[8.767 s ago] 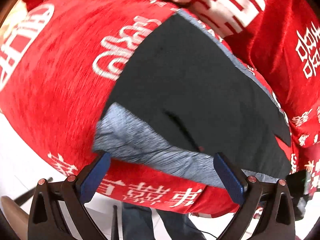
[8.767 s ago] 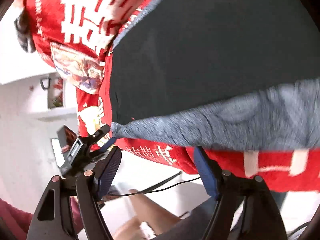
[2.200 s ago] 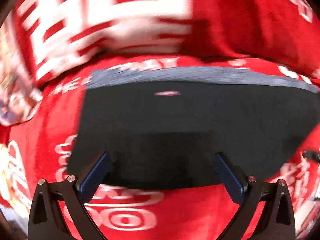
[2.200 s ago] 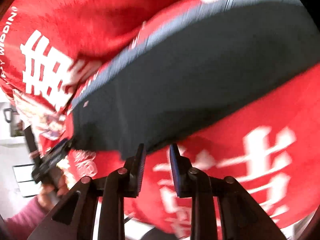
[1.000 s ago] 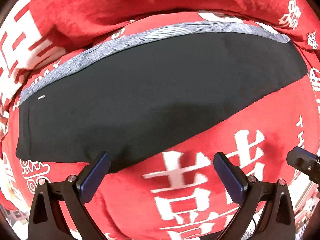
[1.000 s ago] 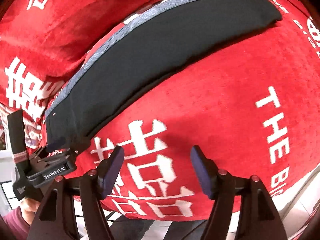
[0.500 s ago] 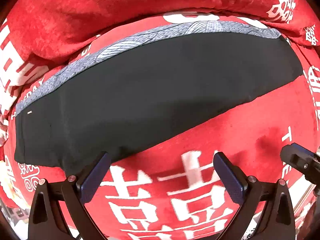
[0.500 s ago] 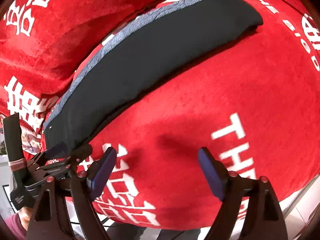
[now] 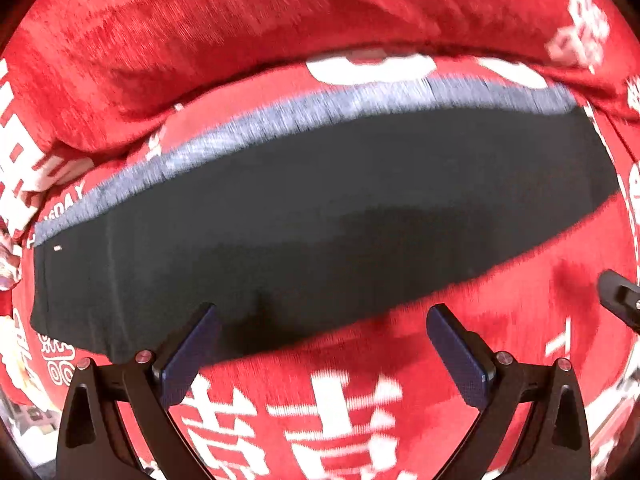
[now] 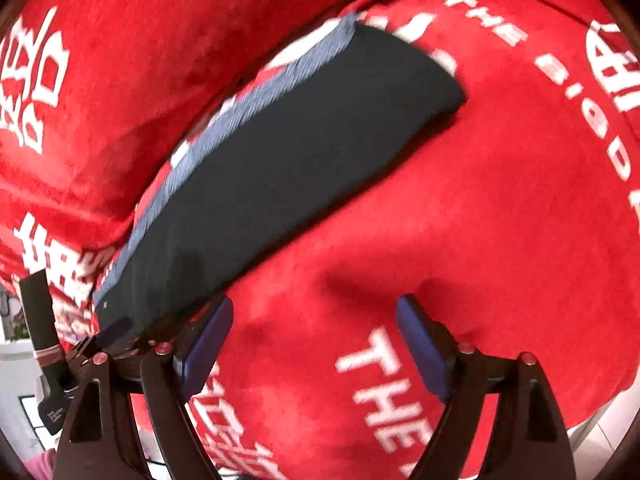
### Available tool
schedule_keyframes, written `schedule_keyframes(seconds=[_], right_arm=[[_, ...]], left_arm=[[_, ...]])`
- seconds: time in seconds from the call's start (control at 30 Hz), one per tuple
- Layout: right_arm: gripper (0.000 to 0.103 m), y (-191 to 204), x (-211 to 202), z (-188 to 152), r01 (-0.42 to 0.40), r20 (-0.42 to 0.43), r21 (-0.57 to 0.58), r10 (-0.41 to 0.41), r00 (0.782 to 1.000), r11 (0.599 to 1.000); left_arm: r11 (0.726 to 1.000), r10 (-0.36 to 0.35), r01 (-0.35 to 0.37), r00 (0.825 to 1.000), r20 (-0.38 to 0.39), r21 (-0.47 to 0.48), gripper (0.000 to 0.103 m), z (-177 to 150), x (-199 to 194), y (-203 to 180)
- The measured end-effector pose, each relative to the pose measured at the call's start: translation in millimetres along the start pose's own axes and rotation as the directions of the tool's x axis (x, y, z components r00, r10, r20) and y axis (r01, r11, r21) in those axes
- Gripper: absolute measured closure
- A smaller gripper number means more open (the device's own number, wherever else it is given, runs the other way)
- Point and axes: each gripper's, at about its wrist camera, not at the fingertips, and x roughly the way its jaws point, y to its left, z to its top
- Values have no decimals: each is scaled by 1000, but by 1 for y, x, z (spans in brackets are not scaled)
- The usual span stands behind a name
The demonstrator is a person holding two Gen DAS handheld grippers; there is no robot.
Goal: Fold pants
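Dark, soft pants lie folded lengthwise on a red blanket. Both the left gripper and right gripper have wide, empty jaws. Limp fabric will sag, so end corners look best to grasp.

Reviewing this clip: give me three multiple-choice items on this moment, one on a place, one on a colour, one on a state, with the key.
1. The pants lie on:
A. a red printed blanket
B. a wooden floor
C. a white tray

2. The strip along the pants' far edge is:
A. yellow
B. grey-blue
C. green

3. The left gripper is:
A. shut on the pants
B. shut on the blanket
C. open, holding nothing

Key: 1 A, the red printed blanket surrounds the pants; 2 B, the grey-blue strip borders the dark cloth; 3 C, the jaws stand wide apart with nothing clamped.
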Motion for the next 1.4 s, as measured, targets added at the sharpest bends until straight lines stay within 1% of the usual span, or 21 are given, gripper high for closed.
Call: schedule_keyframes(seconds=[0.1, 0.17, 0.23, 0.3, 0.37, 0.4, 0.47, 0.53, 0.6, 0.7, 0.77, 0.8, 0.87, 0.97, 1.0, 1.03, 1.07, 1.17, 1.2, 1.3, 1.4], right_arm=[[17, -8, -9, 25, 31, 56, 13, -32, 998, 999], [21, -14, -14, 41, 76, 102, 30, -79, 992, 997], [38, -21, -13, 54, 88, 111, 58, -93, 989, 994], [42, -37, -6, 67, 61, 92, 123, -73, 993, 990], [42, -50, 2, 74, 17, 81, 179, -32, 996, 984], [42, -55, 7, 78, -11, 75, 192, -3, 997, 981], [44, -57, 10, 82, -32, 81, 191, 16, 997, 981], [75, -51, 5, 86, -15, 113, 162, -3, 994, 987], [86, -44, -1, 90, -11, 147, 133, -9, 989, 991], [87, -46, 2, 95, -4, 142, 135, -15, 990, 991], [87, -52, 13, 96, 14, 113, 155, -32, 993, 988], [87, -56, 18, 95, 19, 102, 160, -35, 994, 987], [88, -57, 18, 91, 16, 110, 157, -34, 993, 987], [88, -54, 14, 88, 51, 99, 122, -63, 993, 991], [84, -53, 13, 88, 57, 92, 117, -68, 993, 991], [77, -54, 11, 88, 65, 87, 121, -76, 993, 990], [74, -54, 8, 86, 76, 86, 133, -88, 992, 988], [72, -54, -9, 79, 114, 129, 149, -133, 983, 982], [72, -48, -18, 75, 127, 165, 137, -149, 975, 982], [72, -31, -31, 75, 122, 222, 75, -136, 965, 990], [73, -9, -21, 86, 118, 214, -13, -112, 970, 993]], left_arm=[[999, 11, -10, 1000, 20, -48, 0, 26, 4, 9], [997, 16, -13, 999, 45, -77, 0, 45, 5, 13], [995, 26, -19, 997, 74, -97, 0, 62, 10, 17], [993, 40, -30, 996, 83, -110, 0, 78, 18, 19], [992, 47, -36, 995, 85, -120, 0, 87, 26, 19], [990, 61, -50, 995, 78, -129, 0, 91, 32, 20], [984, 74, -67, 997, 36, -163, 0, 93, 45, 24], [977, 48, -41, 998, 28, -208, 0, 91, 48, 30], [976, 47, -36, 998, 49, -213, 0, 92, 46, 31], [983, 82, -74, 996, 42, -165, 0, 96, 54, 23], [986, 66, -61, 997, 26, -155, 0, 97, 64, 22], [984, 51, -46, 998, 24, -170, 0, 96, 65, 24], [983, 30, -26, 999, 18, -182, 0, 94, 63, 27], [991, 33, -29, 999, 30, -128, 0, 87, 59, 23], [993, 35, -31, 999, 33, -114, 0, 84, 58, 22], [994, 38, -35, 999, 35, -100, 0, 81, 56, 18], [995, 41, -37, 999, 36, -93, 0, 80, 55, 19], [996, 56, -50, 996, 66, -79, 0, 80, 44, 17], [996, 58, -52, 994, 91, -75, 0, 82, 38, 15], [995, 62, -52, 991, 118, -86, 0, 92, 31, 14], [990, 64, -50, 992, 106, -133, 0, 104, 32, 19]])
